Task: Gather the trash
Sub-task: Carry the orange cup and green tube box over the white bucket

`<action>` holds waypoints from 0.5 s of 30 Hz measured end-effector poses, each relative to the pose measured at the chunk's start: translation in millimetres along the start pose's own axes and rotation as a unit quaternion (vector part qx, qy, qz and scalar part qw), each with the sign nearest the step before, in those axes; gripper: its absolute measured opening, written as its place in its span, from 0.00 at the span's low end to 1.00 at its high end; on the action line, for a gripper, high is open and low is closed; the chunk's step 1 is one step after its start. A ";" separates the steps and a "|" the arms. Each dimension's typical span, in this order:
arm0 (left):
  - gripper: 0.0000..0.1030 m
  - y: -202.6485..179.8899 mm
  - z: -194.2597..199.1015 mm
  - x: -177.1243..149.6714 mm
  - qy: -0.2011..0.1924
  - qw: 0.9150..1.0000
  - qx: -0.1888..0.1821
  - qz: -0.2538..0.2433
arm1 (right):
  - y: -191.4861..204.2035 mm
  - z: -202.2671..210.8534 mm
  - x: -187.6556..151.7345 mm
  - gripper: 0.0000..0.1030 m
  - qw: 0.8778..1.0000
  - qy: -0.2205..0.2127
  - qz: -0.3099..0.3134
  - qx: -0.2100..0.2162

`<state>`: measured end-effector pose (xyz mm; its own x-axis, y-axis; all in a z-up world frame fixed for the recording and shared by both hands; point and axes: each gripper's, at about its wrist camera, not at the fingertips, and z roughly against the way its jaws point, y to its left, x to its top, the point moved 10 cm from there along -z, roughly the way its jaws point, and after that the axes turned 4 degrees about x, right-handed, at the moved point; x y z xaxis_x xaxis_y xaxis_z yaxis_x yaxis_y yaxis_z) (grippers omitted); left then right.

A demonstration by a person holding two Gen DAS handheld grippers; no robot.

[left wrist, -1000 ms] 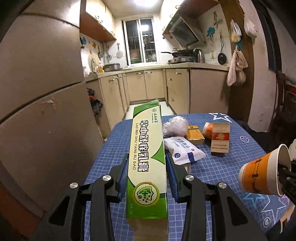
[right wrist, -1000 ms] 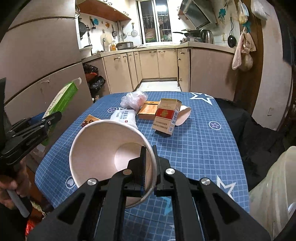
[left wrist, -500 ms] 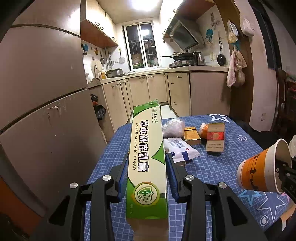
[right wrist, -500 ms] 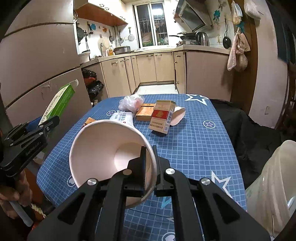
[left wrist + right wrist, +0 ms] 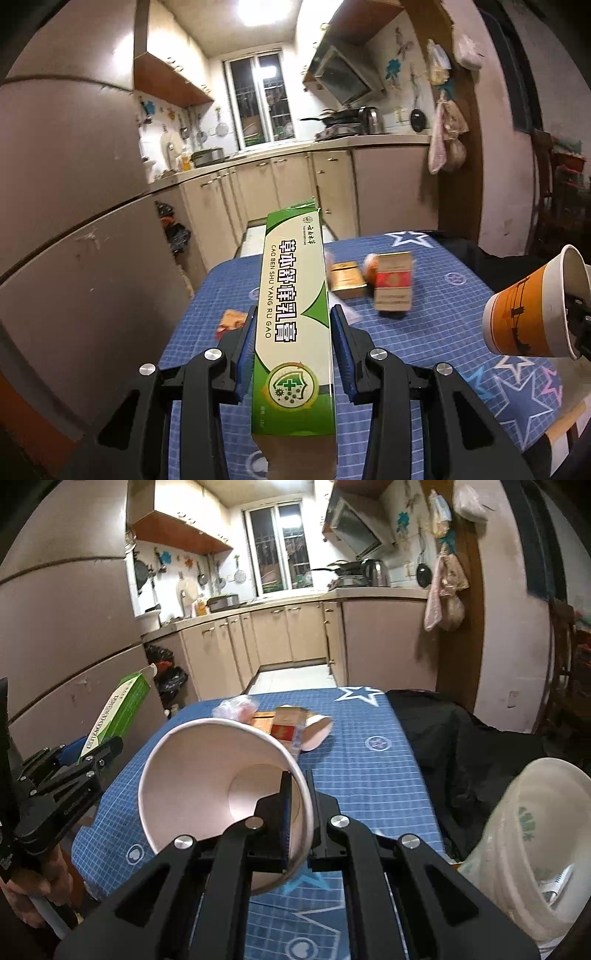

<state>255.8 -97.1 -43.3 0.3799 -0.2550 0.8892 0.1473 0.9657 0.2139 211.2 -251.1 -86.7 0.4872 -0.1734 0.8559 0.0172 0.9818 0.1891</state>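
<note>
Broadly, a kitchen bench [image 5: 369, 775] under a blue gridded cloth with stars filled the middle of both views, cupboards and a window far behind it. At the near right edge, beside a black cloth heaped at the bench's right side, stood a pale bin lined with a plastic bag [image 5: 524, 849], its mouth turned up; I judge it was set there as the place for the trash.

Over the near left of the bench, the left claw [image 5: 293, 354] was clamped on a long green box [image 5: 293, 314]. Its blue pads pressed the two long sides near the box's near end, so the far end stuck out forward and up; that grip likely kept the light carton from swinging. The right claw [image 5: 297, 812] had its fingers pressed together on the wall of a paper cup [image 5: 221, 786], one finger inside the rim and one outside. The cup was tipped on its side with its mouth toward the camera, and it looked empty. Both items were held clear of the bench.

On the far part of the bench lay what remained: a red and white packet [image 5: 393, 280], a yellow box [image 5: 345, 278], another paper cup on its side [image 5: 316, 731], a crumpled clear bag [image 5: 236, 707] and a small wrapper [image 5: 231, 319] at the left edge.
</note>
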 end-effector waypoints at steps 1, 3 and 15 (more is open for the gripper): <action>0.39 -8.5 0.9 3.1 -0.003 1.000 -0.007 -0.005 | -6.2 4.7 0.7 0.05 1.000 -0.003 -0.005 -0.005; 0.39 -21.1 2.0 7.2 -0.006 1.000 -0.017 -0.011 | -18.3 14.2 2.4 0.05 1.000 -0.010 -0.014 -0.015; 0.39 -101.4 15.9 27.2 -0.028 0.995 -0.078 -0.052 | -84.0 61.8 11.4 0.05 0.994 -0.052 -0.059 -0.071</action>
<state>236.6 -201.2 -34.4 0.3049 -0.3461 0.8872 0.3254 0.9134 0.2445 161.3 -340.4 -63.1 0.3815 -0.2880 0.8784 0.1958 0.9538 0.2277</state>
